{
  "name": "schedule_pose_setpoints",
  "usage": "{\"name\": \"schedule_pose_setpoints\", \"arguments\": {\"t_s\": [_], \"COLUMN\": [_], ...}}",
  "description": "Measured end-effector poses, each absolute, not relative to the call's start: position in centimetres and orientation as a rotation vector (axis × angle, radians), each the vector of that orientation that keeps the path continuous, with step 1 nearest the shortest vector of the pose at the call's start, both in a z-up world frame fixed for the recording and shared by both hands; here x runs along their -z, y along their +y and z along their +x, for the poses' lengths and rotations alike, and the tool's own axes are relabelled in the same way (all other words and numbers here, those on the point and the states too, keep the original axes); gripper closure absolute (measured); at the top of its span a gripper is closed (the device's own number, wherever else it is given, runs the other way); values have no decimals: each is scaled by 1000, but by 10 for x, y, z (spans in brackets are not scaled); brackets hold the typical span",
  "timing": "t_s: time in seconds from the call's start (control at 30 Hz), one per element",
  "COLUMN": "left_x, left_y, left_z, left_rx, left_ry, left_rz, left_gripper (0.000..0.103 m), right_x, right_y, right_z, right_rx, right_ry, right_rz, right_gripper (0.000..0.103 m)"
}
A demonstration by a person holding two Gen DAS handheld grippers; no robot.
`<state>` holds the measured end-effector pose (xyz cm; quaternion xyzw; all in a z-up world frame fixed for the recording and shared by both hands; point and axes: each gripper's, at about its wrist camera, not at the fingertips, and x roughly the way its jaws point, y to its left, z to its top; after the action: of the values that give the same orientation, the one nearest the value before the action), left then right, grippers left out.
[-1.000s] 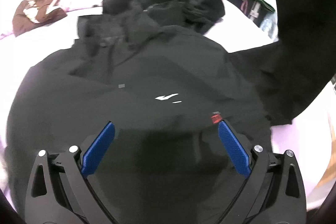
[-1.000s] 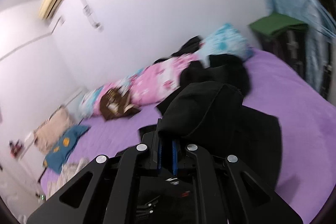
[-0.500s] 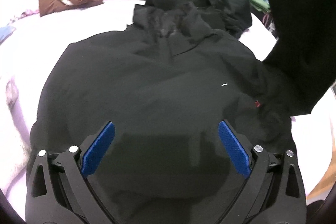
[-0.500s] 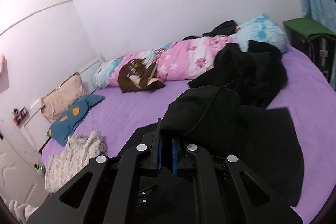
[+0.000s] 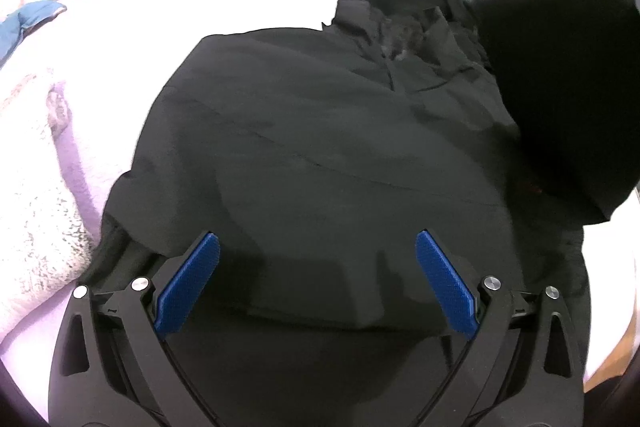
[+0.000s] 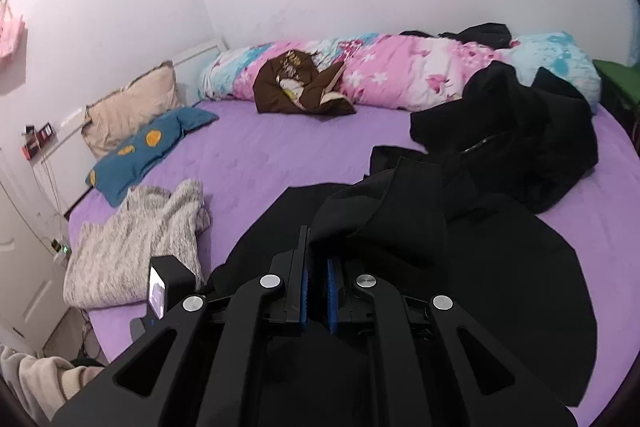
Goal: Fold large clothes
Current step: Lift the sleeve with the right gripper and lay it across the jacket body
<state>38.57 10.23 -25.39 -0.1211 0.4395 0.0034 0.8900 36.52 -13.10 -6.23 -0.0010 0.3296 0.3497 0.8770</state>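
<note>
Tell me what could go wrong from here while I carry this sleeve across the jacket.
1. The right gripper pinches only a small bunch of the black sleeve; it may slip out mid-carry.
2. The left gripper is open above the black jacket, pinning nothing, so the body could drag.
3. The grey sweater lies close beside; the fold might catch it.

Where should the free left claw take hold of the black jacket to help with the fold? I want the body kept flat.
Probably the black jacket at its left side edge, near the hem, coming in low from the bed side. That edge lies flat and exposed, and the open left claw hovers nearby; the right claw already pinches the raised sleeve.
</note>
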Motion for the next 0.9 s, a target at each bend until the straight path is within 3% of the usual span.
{"name": "schedule_pose_setpoints", "arguments": {"t_s": [0.37,0.9], "left_x": [258,250], "left_y": [107,134], "left_z": [380,374], "left_rx": [37,74], "left_ry": [887,890], "left_rz": [-213,-404], "left_gripper": [8,7], "right_x": [87,165], "right_y": [-86,-26], "right_z": [369,367], "right_rx": [-747,-807], "right_ry": [715,831], "right_rz": [-63,-163], "right_gripper": [96,94]}}
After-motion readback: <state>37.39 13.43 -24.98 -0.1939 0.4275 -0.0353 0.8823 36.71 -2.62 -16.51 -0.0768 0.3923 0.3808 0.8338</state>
